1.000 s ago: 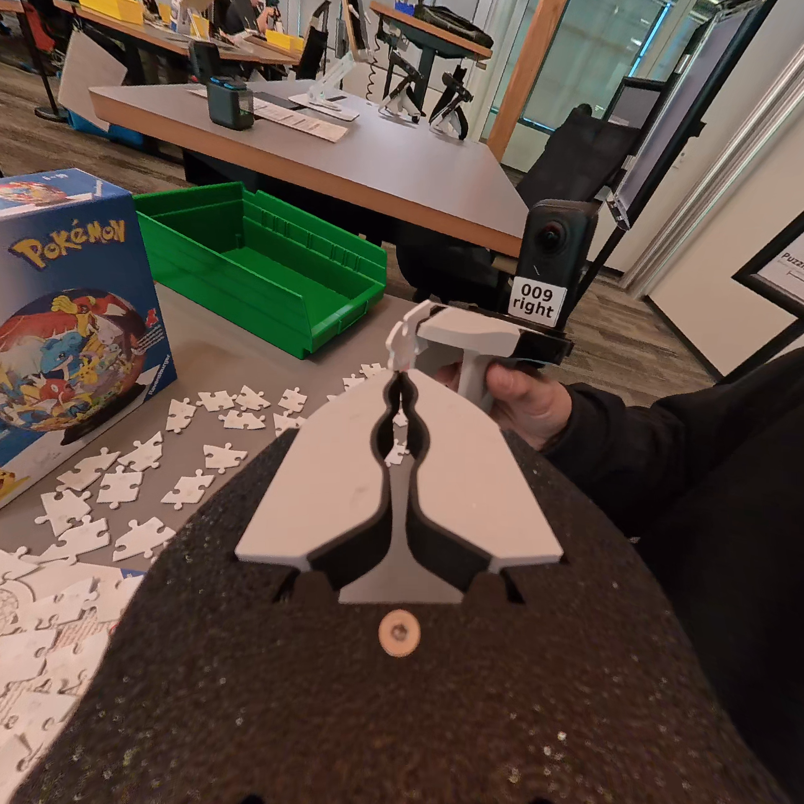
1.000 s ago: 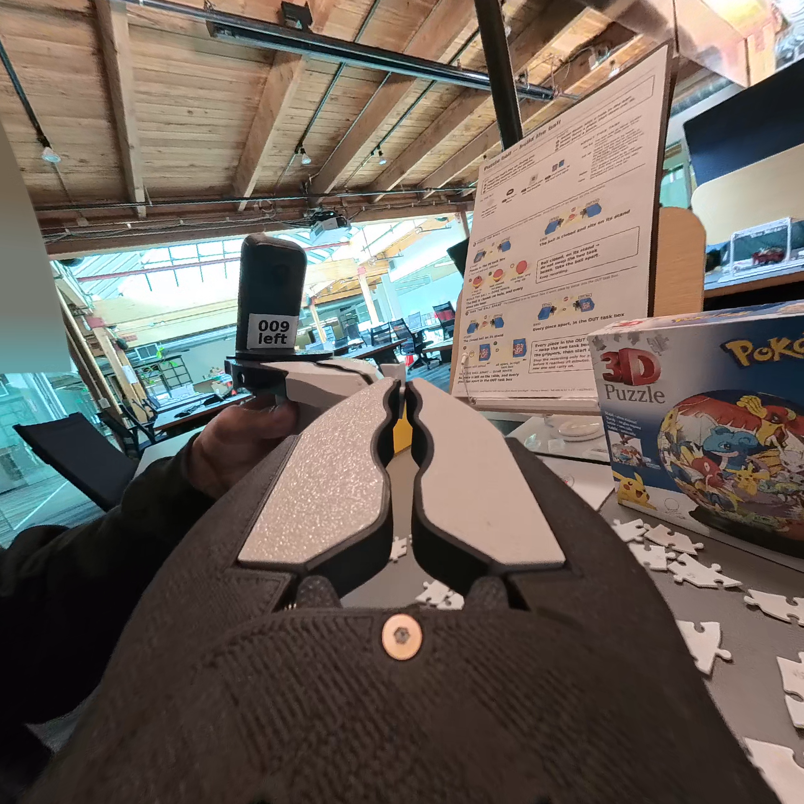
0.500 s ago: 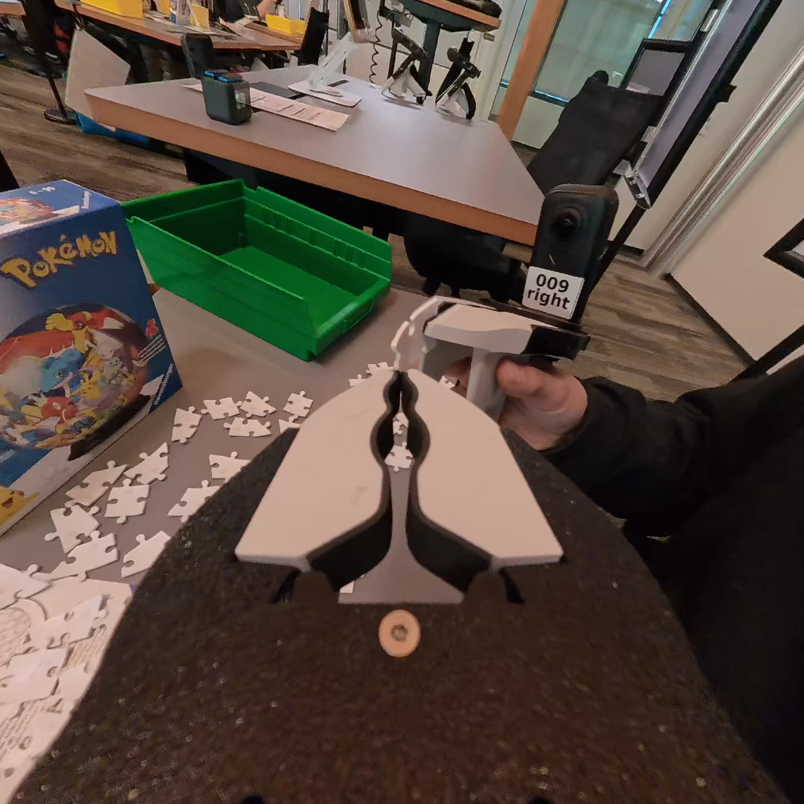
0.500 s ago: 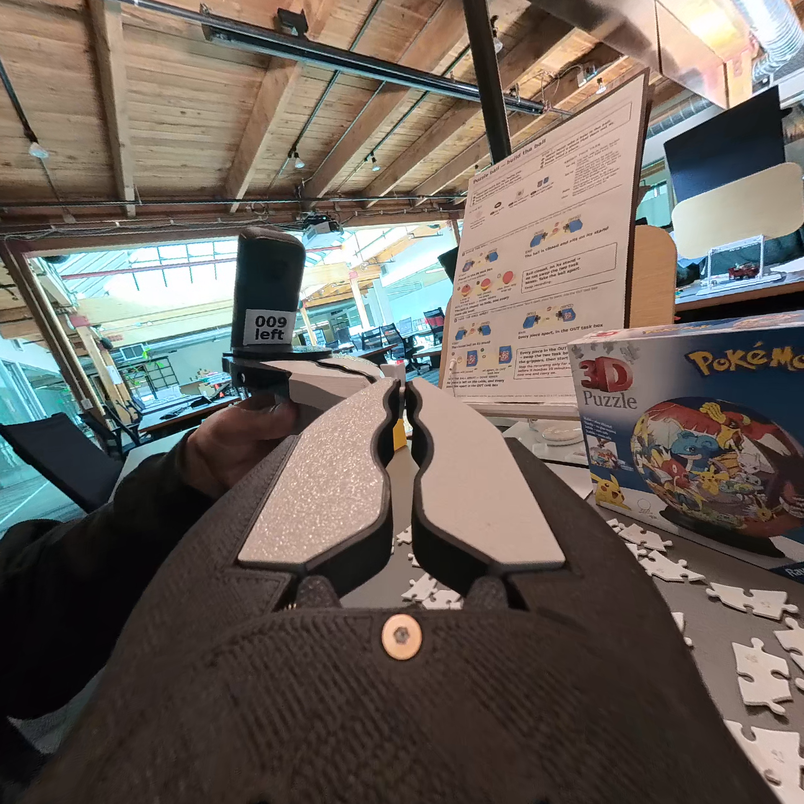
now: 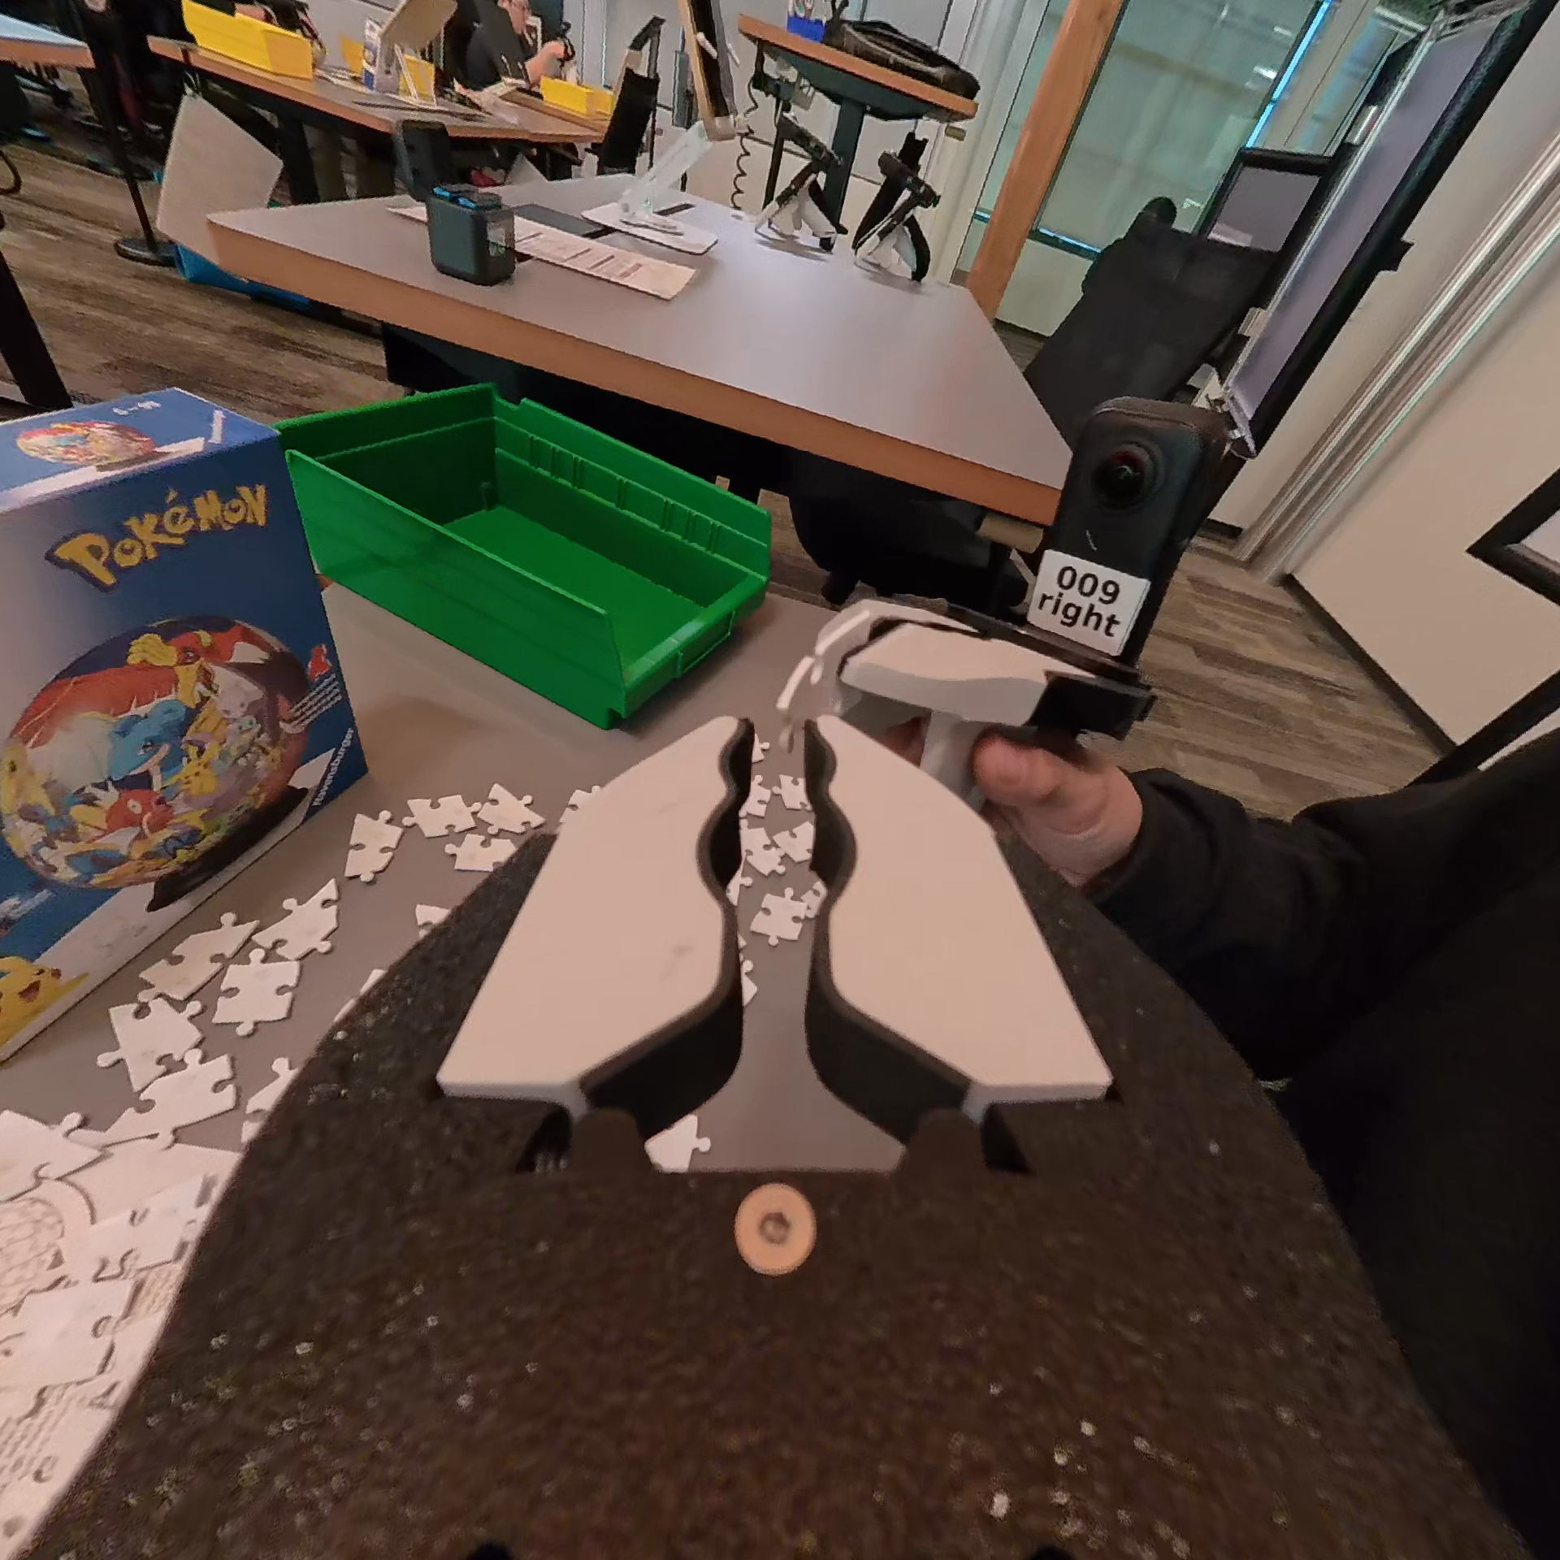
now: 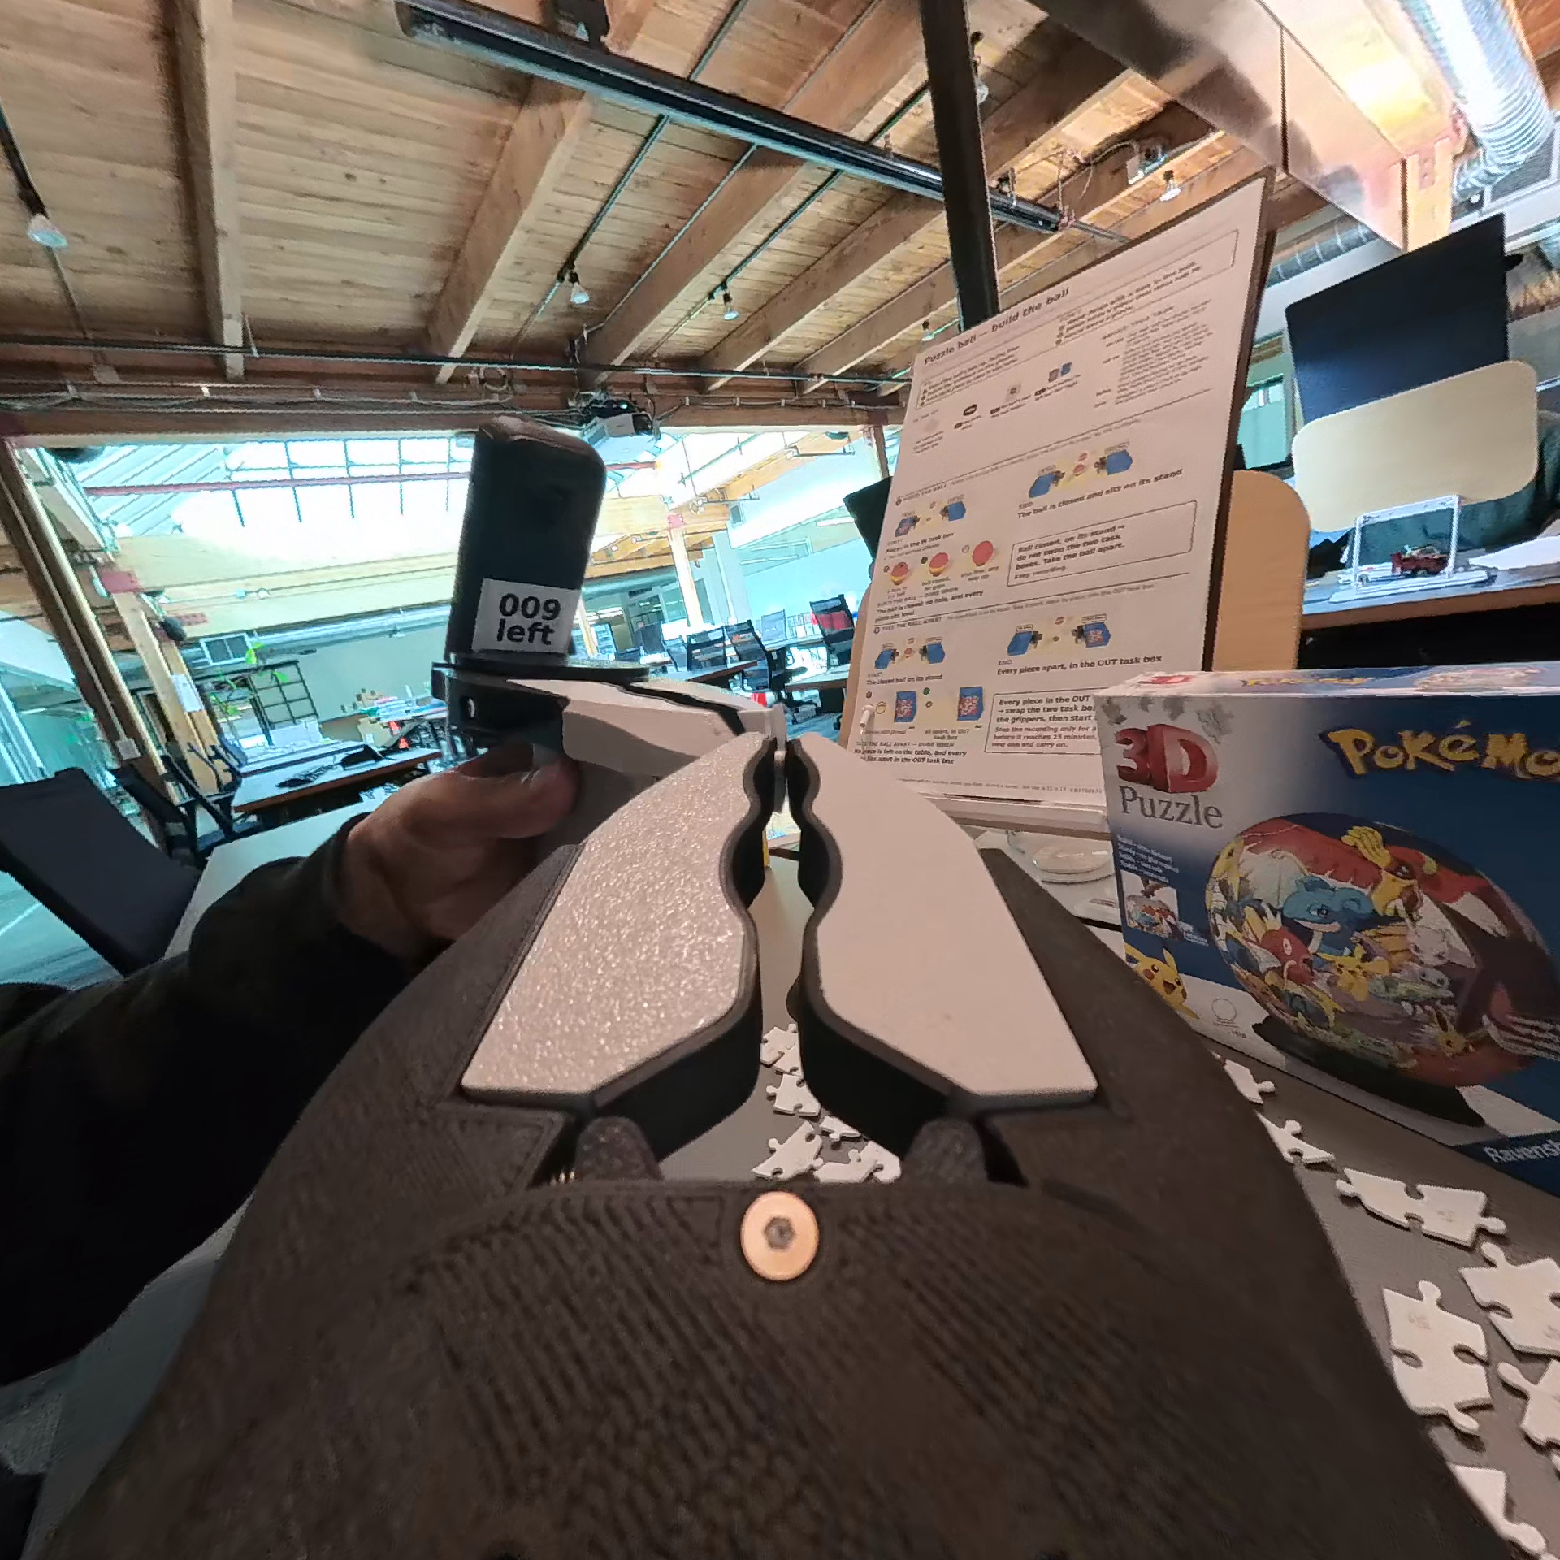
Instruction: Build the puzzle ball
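My right gripper (image 6: 787,754) is shut on a white curved puzzle piece, which shows only as a thin edge (image 6: 778,772) between its tips. In the left wrist view the right gripper (image 5: 928,675) holds that piece (image 5: 800,675) out in front, its lower end hanging at my left gripper's tips. My left gripper (image 5: 777,734) is open by a narrow gap and holds nothing. It also shows in the right wrist view (image 6: 675,717), tip to tip with the right one. Several loose white pieces (image 5: 253,988) lie on the grey table (image 5: 439,717).
The blue puzzle box (image 5: 152,675) stands at the left, also in the right wrist view (image 6: 1351,886). A green bin (image 5: 549,549) sits behind the pieces. An instruction board (image 6: 1055,523) stands behind the box. More pieces (image 6: 1435,1351) lie at the right. A printed sheet (image 5: 51,1224) lies near left. My left and right fingertips are right by each other.
My left gripper's jaws have parted from shut to a narrow gap. The right gripper stays shut on its piece. Both views have shifted slightly over the table.
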